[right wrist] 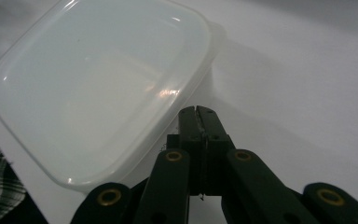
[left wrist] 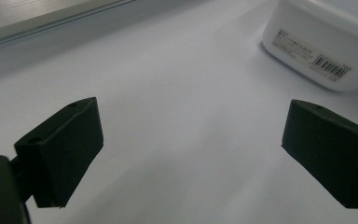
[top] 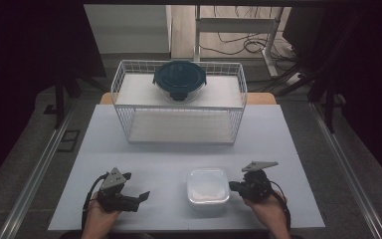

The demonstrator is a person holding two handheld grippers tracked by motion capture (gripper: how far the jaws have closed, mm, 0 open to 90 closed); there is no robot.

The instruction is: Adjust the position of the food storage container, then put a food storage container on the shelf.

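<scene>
The white plastic container [top: 208,187] sits on the tabletop [top: 179,134] near its front edge, between the two claws. The right claw [top: 233,186] is just beside the container's right wall, its jaws pressed together and holding nothing. The left claw [top: 142,197] rests well apart on the left, jaws wide open and empty, pointing toward the container.

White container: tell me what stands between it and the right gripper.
Nothing visible does. The right gripper, jaws shut, sits just beside the white container on the table, with bare surface between them. In the right gripper view the jaw tips lie close by its rim.
</scene>
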